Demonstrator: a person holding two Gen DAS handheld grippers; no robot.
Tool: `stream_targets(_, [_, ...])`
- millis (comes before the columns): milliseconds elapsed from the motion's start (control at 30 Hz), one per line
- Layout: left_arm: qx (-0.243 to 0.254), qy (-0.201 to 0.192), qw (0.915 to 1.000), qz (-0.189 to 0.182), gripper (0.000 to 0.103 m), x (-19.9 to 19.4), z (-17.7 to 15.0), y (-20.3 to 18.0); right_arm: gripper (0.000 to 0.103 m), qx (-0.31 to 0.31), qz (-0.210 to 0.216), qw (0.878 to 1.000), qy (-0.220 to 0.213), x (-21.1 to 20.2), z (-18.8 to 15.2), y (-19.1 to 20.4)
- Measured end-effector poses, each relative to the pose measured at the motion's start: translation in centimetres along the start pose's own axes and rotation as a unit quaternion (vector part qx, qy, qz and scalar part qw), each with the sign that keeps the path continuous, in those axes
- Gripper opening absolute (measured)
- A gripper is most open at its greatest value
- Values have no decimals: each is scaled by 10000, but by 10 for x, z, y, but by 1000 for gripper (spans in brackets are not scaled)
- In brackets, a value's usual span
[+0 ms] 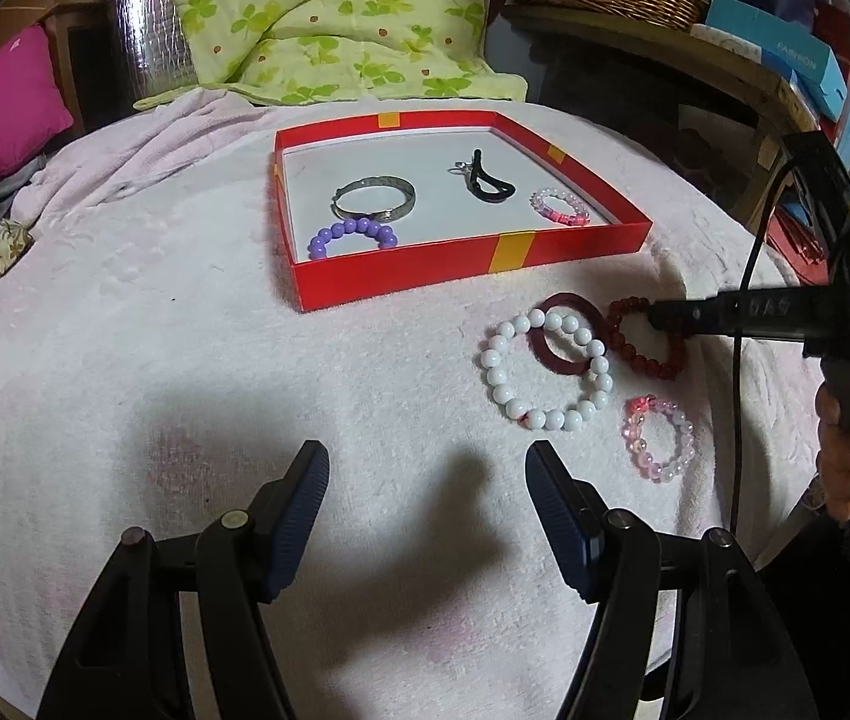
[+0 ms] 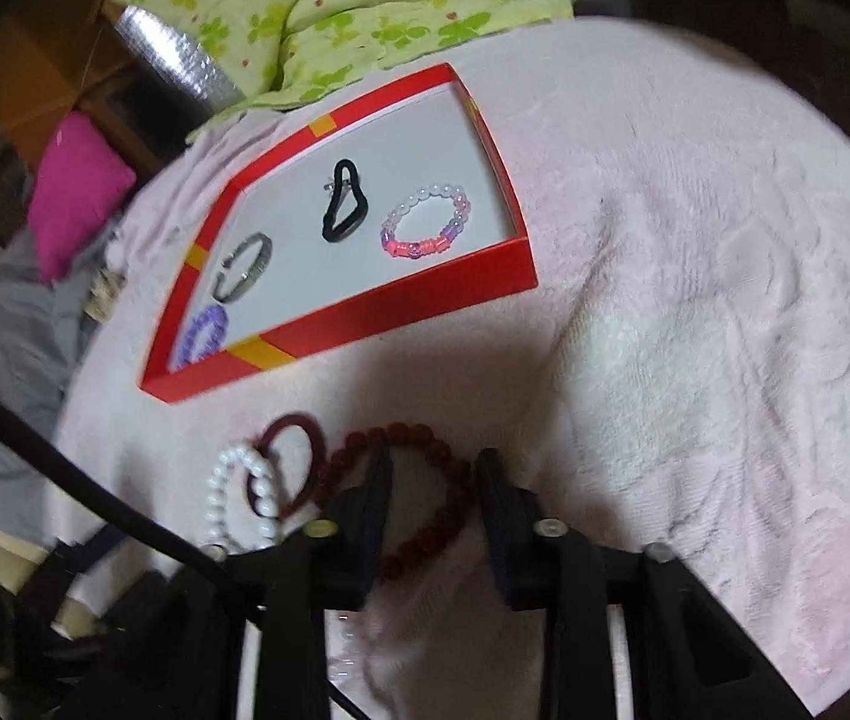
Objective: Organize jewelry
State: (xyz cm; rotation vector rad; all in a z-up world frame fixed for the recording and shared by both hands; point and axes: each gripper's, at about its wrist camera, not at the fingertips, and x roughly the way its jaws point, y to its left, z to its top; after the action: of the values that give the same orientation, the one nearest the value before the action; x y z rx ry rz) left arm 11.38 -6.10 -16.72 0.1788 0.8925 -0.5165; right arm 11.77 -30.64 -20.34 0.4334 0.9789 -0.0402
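Right wrist view is showing the right gripper (image 2: 433,510) narrowing, pads not yet pressing, around the dark red bead bracelet (image 2: 425,480) at lower centre, which is looking light, floppy and best pinched across its strand.

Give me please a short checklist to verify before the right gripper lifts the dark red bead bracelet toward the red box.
1. Bracelet between the fingers: ok. One side of the dark red bead bracelet lies inside the right gripper.
2. Pads pressing the beads: not ok. Gaps show beside the beads.
3. Neighbours free: cannot tell. The dark red ring lies very close, with the white bead bracelet across it.
4. Room in the red box: ok. Bare floor shows between the pieces inside.
5. Left gripper out of the way: ok. It is open, empty and apart.
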Motion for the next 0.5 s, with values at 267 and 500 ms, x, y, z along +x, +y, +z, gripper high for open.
stream_targets(267, [126, 65, 9999, 45, 69, 5, -2, -6, 11, 143, -96, 9994, -316, -14, 0, -4])
stream_targets(500, [231, 208, 9994, 139, 69, 15, -6, -11, 11, 320, -8, 9992, -240, -20, -1, -9])
